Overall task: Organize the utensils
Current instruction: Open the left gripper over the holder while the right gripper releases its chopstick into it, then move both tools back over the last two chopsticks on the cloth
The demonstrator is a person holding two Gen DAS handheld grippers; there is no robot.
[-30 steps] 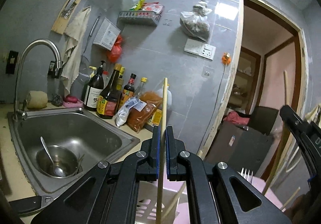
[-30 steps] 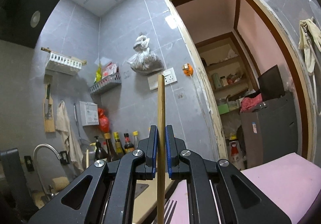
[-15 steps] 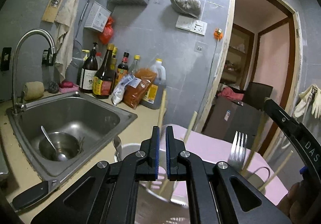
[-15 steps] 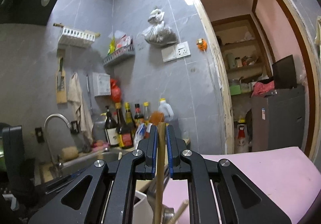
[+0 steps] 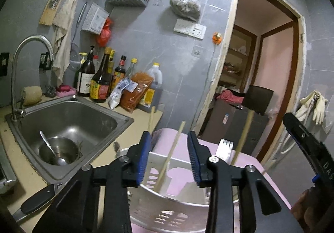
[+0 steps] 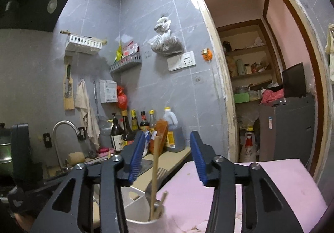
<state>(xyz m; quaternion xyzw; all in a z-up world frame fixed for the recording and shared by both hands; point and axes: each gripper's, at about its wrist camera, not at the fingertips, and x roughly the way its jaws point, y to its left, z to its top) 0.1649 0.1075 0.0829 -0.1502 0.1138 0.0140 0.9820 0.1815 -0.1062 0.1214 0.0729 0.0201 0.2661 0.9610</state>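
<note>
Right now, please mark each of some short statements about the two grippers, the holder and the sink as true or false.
1. The fingers of the left gripper press on a chopstick. False: its fingers have just been opening, and the chopstick stands free between them.
2. A fork stands in the white holder. True.
3. The sink contains nothing. False: a metal bowl with a spoon sits in it.
4. The right gripper is open. True: its fingers have just been opening, and a chopstick stands in the holder between them.
5. Bottles stand on the counter behind the sink. True.
</note>
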